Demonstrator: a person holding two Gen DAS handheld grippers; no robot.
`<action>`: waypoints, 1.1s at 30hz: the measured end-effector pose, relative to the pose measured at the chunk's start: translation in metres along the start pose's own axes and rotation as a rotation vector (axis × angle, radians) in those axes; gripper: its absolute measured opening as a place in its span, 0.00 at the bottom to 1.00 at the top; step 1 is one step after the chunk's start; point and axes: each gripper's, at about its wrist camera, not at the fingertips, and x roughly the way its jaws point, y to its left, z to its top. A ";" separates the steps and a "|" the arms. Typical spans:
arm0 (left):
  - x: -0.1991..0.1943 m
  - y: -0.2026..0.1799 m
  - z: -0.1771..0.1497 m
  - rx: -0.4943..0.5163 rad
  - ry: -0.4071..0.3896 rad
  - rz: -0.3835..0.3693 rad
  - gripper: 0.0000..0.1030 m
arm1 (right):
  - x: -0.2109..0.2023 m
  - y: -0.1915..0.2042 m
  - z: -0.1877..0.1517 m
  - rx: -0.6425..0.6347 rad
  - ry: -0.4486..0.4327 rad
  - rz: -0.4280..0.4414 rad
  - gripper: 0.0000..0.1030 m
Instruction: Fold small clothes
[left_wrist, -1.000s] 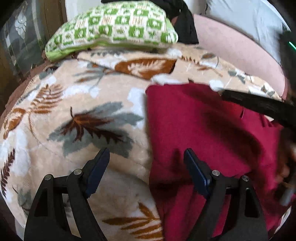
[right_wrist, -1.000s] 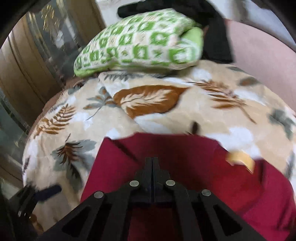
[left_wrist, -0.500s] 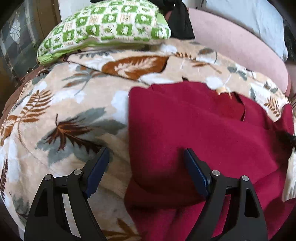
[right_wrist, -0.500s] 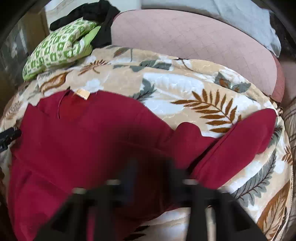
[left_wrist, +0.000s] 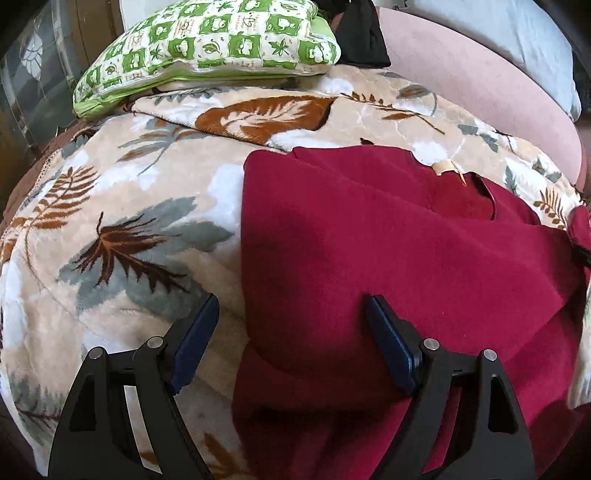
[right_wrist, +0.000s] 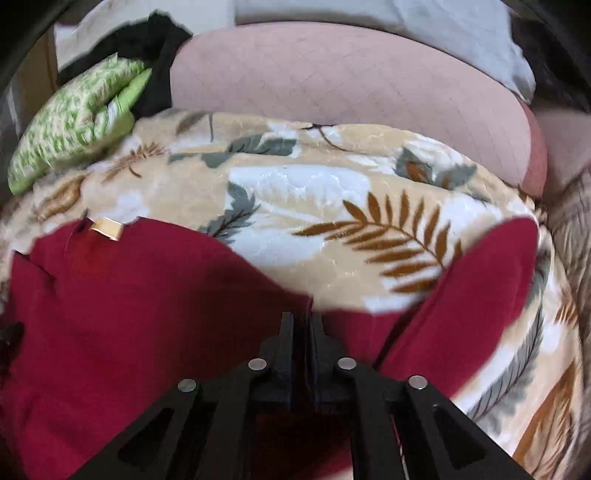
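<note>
Right claw (right_wrist: 301, 325) is pinched shut on the red sweater (right_wrist: 129, 302) at its sleeve junction; left claw (left_wrist: 291, 332) gapes open over the sweater's left edge on the leaf-print blanket (left_wrist: 129, 221).

My dark red garment (left_wrist: 388, 236) carries a tan label (left_wrist: 445, 168). Under it lies a beige blanket (left_wrist: 147, 192) patterned with brown, grey and white leaves. Beyond the blanket sits a green-and-white checked pillow (left_wrist: 218, 40), beside black cloth (left_wrist: 360, 35).
</note>
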 end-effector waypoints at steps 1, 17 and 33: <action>-0.002 0.001 -0.001 -0.001 0.001 -0.004 0.80 | -0.014 -0.002 -0.007 0.000 -0.006 0.017 0.18; -0.069 0.005 -0.041 0.055 0.009 -0.120 0.80 | -0.123 -0.003 -0.139 0.051 0.134 0.391 0.45; -0.101 0.010 -0.076 0.042 0.029 -0.153 0.80 | -0.140 0.015 -0.205 0.004 0.279 0.376 0.08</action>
